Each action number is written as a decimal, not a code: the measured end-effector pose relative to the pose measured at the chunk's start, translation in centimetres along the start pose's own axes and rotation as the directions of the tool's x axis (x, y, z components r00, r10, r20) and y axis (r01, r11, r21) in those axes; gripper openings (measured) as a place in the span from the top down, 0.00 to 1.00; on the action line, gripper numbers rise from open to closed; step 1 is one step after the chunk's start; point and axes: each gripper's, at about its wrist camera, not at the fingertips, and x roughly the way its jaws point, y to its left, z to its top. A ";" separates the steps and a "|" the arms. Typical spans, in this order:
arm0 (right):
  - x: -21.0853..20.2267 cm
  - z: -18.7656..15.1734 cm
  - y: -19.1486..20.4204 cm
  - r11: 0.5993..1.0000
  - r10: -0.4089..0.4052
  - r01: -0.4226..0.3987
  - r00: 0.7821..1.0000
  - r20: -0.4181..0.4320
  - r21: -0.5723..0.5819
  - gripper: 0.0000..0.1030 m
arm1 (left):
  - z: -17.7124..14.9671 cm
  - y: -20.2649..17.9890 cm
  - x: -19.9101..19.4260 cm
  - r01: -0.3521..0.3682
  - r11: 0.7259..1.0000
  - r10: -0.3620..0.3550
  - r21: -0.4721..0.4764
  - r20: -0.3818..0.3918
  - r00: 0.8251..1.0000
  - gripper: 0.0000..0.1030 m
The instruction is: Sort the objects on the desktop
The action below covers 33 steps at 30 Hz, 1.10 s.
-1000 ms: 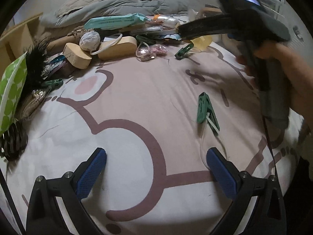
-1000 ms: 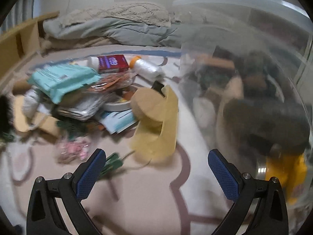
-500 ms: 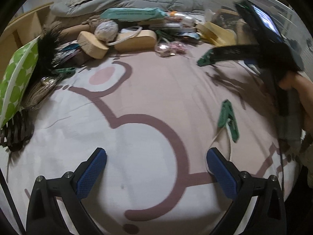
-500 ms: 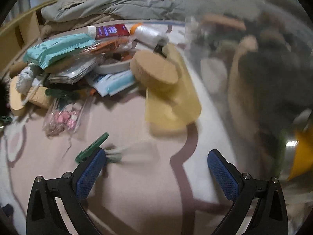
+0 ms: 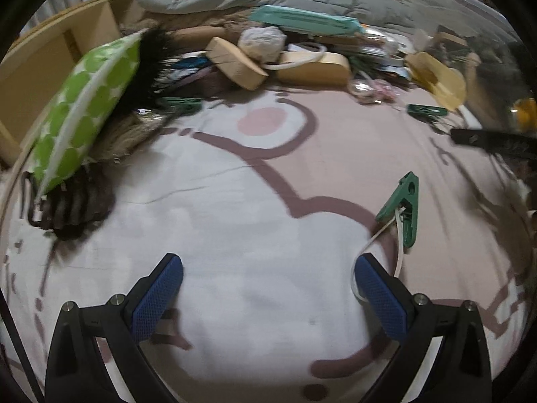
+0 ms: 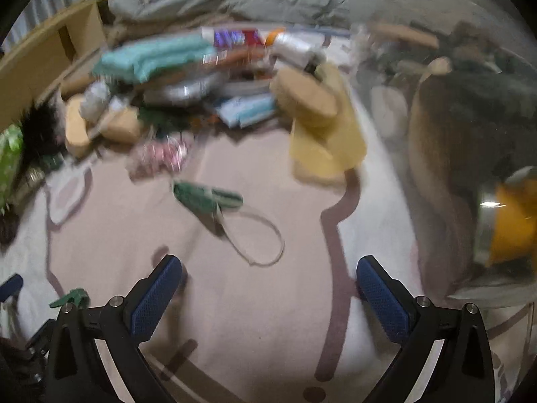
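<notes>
Hovering released, both empty: left hand-held gripper (image 5: 268, 288) over bare bed sheet (image 5: 235, 208), green clip (image 5: 402, 211) beside right finger; right hand-held gripper (image 6: 268, 285) near second clip (image 6: 201, 198); clutter pile (image 5: 302, 57) along far edge.

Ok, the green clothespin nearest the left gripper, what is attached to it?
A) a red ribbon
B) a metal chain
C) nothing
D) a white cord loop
D: in the left wrist view a white cord runs from the green clothespin down past the open left gripper, whose right finger hides the rest.
</notes>
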 end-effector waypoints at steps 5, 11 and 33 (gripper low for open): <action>-0.3 0.7 -1.4 0.989 -0.093 0.086 0.994 0.052 0.119 0.00 | 0.0 1.8 0.0 -0.051 0.998 0.051 -0.040 -0.007 0.999 0.00; 1.9 0.1 -0.7 0.980 -0.190 0.190 0.982 0.007 0.067 0.00 | 0.2 3.6 0.2 -0.118 0.990 0.117 -0.082 -0.018 0.993 0.00; 3.8 0.7 -3.8 0.917 -0.208 0.206 0.978 -0.031 0.342 0.00 | 0.1 4.2 0.9 -0.125 0.986 0.121 -0.107 -0.042 0.992 0.00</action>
